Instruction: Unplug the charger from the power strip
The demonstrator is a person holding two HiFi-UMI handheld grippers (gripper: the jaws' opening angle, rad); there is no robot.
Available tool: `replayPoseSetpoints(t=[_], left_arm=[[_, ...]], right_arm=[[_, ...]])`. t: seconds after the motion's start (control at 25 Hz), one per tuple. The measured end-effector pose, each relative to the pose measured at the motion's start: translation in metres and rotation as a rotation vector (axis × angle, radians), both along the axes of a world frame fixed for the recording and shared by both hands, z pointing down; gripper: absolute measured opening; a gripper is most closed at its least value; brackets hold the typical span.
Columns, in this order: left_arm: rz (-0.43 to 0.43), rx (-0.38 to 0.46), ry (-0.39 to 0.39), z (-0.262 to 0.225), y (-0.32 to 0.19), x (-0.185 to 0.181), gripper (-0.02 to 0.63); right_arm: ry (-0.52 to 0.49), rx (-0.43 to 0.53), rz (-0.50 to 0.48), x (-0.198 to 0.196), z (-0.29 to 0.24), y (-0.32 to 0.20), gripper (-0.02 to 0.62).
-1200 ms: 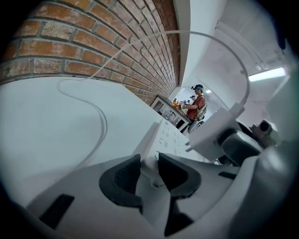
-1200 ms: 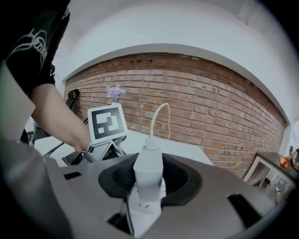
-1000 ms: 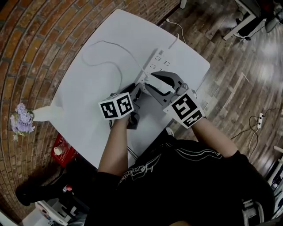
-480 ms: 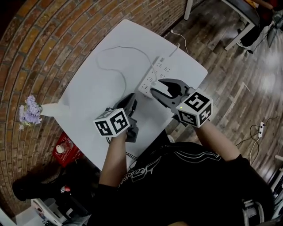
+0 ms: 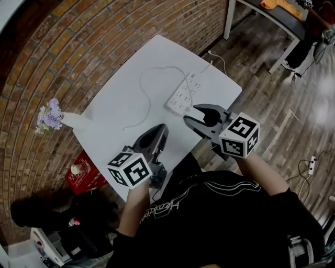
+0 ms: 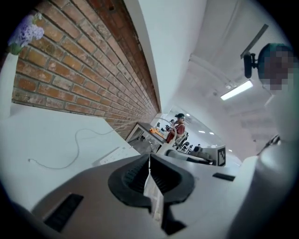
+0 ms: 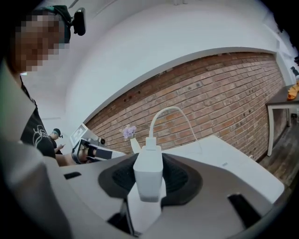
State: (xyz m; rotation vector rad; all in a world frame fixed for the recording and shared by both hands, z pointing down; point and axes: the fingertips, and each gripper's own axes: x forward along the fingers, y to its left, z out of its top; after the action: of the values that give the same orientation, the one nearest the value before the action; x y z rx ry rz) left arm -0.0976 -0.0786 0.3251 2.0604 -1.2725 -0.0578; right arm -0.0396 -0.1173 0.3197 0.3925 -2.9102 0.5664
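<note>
A white charger sits clamped between my right gripper's jaws, its thin cable arching up and over toward the table. In the head view the right gripper hovers near the table's front edge, just short of the white power strip, and the charger itself is hidden by the jaws. My left gripper hangs over the front left of the table, jaws shut with nothing between them. The power strip lies flat ahead of it. A loose white cable loops across the tabletop.
The white table stands against a brick wall. A white vase of purple flowers sits at its left corner. A red box lies on the floor below. Another table stands at the back right, and a person is far off.
Both grippers have lifted off the power strip and drawn back toward the person. The left jaws went from open to shut. The right gripper kept the charger, now away from the strip.
</note>
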Motion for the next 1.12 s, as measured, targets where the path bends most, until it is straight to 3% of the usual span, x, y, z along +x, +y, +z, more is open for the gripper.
replayPoseSetpoints(t=[0.36,0.6,1.12], left_arm=[[0.004,0.128,-0.116,-0.051,0.06,0.02,0.009],[0.001,0.176,-0.139,-0.065,0.073,0.029,0.009],[0.048,0.178,-0.161,-0.063,0.074,0.045,0.009]], right_arm=[[-0.023,0.035,-0.015,0.034,-0.033,0.051,0.118],[-0.053,0.049,-0.033,0.047,-0.054,0.071,0.118],[-0.074,0.027,-0.021,0.056,-0.053,0.078,0.118]])
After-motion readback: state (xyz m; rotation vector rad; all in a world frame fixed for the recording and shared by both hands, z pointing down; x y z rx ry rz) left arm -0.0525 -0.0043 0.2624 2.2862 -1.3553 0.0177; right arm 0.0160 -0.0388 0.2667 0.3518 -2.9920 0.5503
